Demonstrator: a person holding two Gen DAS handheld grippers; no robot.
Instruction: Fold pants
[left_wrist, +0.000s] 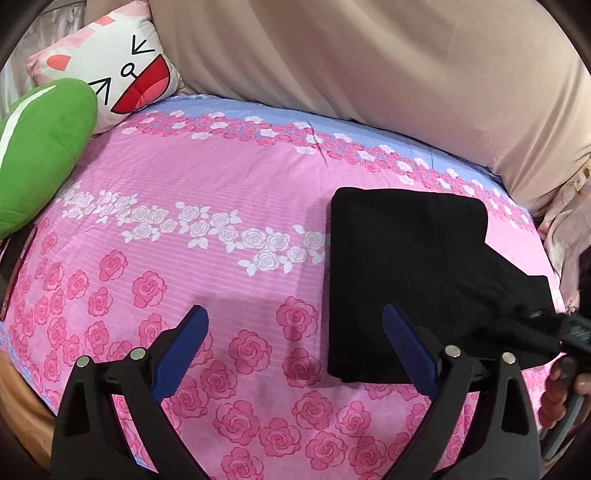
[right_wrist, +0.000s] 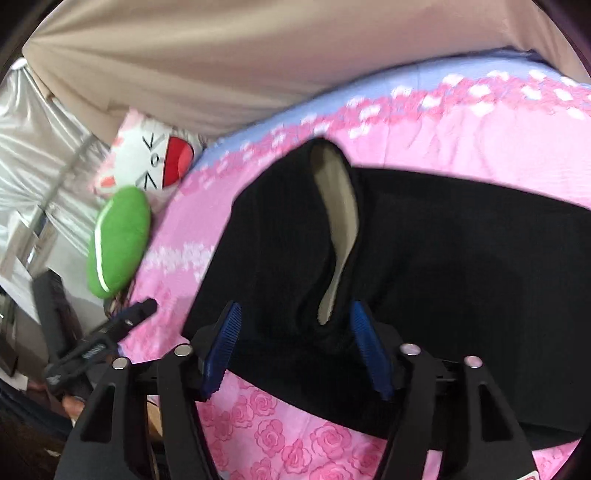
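Note:
The black pants (left_wrist: 417, 280) lie folded into a compact block on the pink rose bedsheet (left_wrist: 184, 184), right of centre in the left wrist view. My left gripper (left_wrist: 295, 325) is open and empty above the sheet, its right finger over the pants' near left edge. In the right wrist view the pants (right_wrist: 461, 251) fill the centre, with a raised fold showing a pale lining (right_wrist: 341, 206). My right gripper (right_wrist: 295, 325) is open, its blue pads on either side of that raised fold. The right gripper also shows at the right edge of the left wrist view (left_wrist: 576, 332).
A green plush (left_wrist: 40, 147) and a white cartoon-face pillow (left_wrist: 110, 70) sit at the bed's far left. A beige curtain (left_wrist: 369, 55) hangs behind the bed. Bunched pinkish fabric (left_wrist: 565, 236) lies at the right edge. The left gripper shows at the left of the right wrist view (right_wrist: 110, 328).

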